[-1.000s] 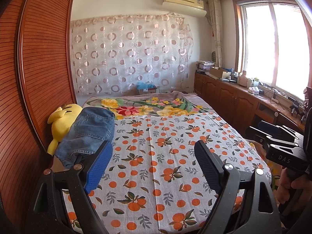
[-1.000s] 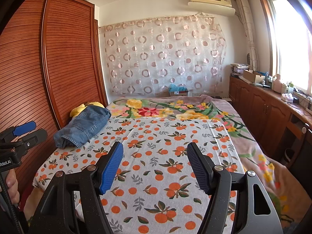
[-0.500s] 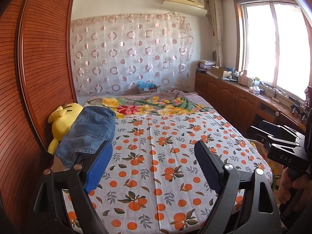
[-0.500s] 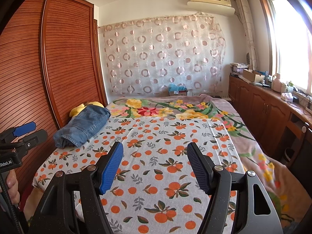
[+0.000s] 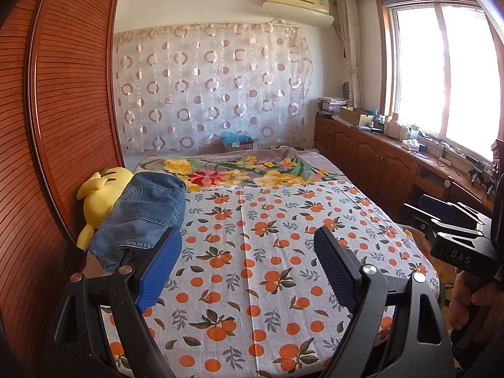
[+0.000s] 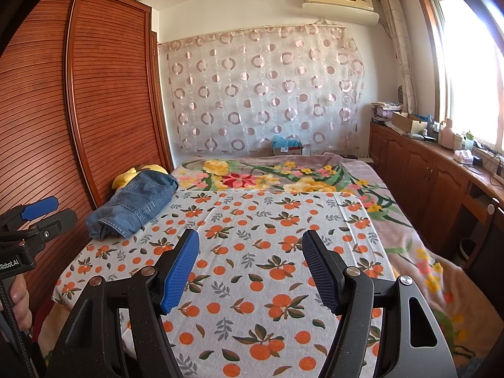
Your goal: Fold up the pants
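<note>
Folded blue denim pants (image 5: 143,212) (image 6: 135,203) lie at the bed's left edge, leaning on a yellow plush toy (image 5: 100,193). My left gripper (image 5: 247,252) hovers open over the orange-print sheet (image 5: 267,252), its left finger just right of the pants' near end, nothing between the fingers. My right gripper (image 6: 250,252) also stands open and empty above the sheet (image 6: 252,220), well to the right of the pants. Each view shows the other gripper held in a hand at its edge.
A slatted wooden wardrobe (image 5: 63,110) lines the left of the bed. A floral blanket (image 6: 283,176) covers the far half. Wooden cabinets (image 6: 425,170) with clutter run under the window on the right. A patterned curtain (image 5: 214,88) hangs at the back.
</note>
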`<state>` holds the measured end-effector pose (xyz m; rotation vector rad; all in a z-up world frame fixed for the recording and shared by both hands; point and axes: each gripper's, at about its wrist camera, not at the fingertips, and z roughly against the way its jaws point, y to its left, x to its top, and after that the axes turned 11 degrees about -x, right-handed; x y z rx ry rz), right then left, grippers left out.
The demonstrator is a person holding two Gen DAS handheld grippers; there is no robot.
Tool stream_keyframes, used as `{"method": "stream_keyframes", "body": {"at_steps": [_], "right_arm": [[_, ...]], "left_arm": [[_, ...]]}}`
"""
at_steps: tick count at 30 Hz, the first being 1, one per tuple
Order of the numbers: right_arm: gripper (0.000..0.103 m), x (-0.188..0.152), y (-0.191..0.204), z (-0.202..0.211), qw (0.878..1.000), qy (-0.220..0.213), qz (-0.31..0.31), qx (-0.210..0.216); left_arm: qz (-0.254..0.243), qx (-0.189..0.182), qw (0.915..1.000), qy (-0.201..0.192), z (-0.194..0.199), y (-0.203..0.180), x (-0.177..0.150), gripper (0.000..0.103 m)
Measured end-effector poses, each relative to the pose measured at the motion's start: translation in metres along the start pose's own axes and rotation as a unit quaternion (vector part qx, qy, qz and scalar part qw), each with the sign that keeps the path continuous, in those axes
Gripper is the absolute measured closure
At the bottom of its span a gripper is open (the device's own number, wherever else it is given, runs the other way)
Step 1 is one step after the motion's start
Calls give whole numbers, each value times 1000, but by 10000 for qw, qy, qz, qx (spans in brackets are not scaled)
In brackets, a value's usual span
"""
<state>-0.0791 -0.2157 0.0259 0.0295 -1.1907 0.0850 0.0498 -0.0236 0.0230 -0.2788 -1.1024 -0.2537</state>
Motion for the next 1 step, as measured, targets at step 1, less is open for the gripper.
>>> {"method": "stream_keyframes", "body": {"at_steps": [1], "right_arm": [[33, 0, 0, 0, 10000, 0, -2, 1]], "left_arm": [[2, -1, 10000, 0, 0, 0, 0, 17]]}}
